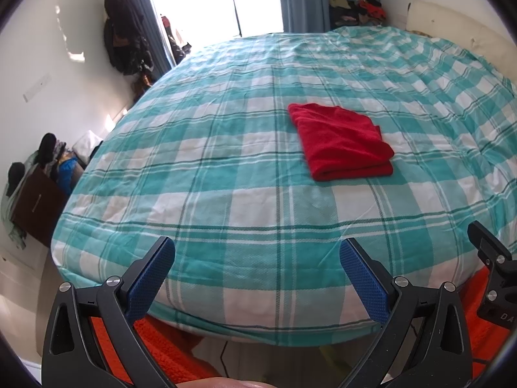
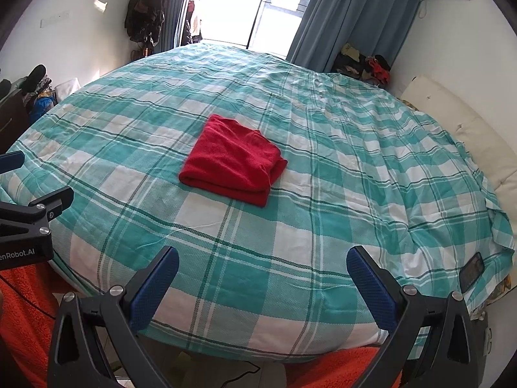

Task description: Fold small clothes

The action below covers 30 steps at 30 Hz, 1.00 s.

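We hold the left gripper (image 1: pixel 257 258) above the near edge of the bed (image 1: pixel 200 168), its blue fingers (image 1: pixel 152 281) spread wide with nothing between them. The right gripper (image 2: pixel 262 266) hangs the same way over that edge, jaws wide apart and empty, blue pads (image 2: pixel 371 287) facing each other across open checked cover.

The red cloth (image 1: pixel 339 142) lies folded into a flat, roughly square packet on the bed, well ahead of both grippers and touching neither. From the left gripper it sits forward and to the right; from the right gripper it (image 2: pixel 232 160) sits forward and a little to the left. Its thick folded edge faces us, and a loose corner sticks out on its right side.

In the left view, part of the right gripper shows at the far right; in the right view, the left gripper (image 2: pixel 35 203) shows at the far left, beside us.

Below both grippers, orange fabric (image 1: pixel 168 346) lies under the bed's near edge. Far ahead are a bright window (image 2: pixel 274 3) and blue curtains (image 2: pixel 349 16); a cream pillow (image 2: pixel 468 129) lies off to the right.
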Each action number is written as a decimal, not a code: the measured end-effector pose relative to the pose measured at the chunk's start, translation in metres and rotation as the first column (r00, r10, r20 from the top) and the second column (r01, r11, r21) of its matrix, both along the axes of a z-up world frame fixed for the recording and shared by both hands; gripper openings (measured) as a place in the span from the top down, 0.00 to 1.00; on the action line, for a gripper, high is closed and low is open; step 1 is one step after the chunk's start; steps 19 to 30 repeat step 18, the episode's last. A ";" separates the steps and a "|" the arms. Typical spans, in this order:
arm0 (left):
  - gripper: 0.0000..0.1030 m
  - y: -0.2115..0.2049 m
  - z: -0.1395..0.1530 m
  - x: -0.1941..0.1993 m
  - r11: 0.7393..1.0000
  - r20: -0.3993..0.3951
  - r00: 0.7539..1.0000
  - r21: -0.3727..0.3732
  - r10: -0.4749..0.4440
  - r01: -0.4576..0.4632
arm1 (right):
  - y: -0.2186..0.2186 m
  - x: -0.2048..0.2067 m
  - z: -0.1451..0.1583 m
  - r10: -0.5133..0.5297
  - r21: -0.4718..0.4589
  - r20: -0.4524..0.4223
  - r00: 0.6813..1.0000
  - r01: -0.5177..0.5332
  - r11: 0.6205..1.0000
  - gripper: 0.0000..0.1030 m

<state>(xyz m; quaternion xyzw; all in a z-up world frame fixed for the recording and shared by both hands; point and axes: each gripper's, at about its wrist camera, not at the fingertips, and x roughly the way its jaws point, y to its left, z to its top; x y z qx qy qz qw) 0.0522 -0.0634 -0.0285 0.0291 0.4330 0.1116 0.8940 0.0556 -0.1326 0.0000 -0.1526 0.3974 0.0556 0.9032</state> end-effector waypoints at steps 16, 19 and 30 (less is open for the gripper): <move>0.01 0.004 0.000 -0.002 1.000 0.006 1.000 -0.014 0.023 -0.023 | 0.000 0.001 -0.005 -0.008 0.018 -0.020 1.000 0.008 1.000 0.00; 0.01 0.002 0.000 -0.002 1.000 0.008 1.000 0.000 0.025 -0.025 | 0.000 0.001 -0.005 -0.008 0.018 -0.020 1.000 0.009 1.000 0.00; 0.01 0.002 0.000 -0.002 1.000 0.008 1.000 0.000 0.025 -0.025 | 0.000 0.001 -0.005 -0.008 0.018 -0.020 1.000 0.009 1.000 0.00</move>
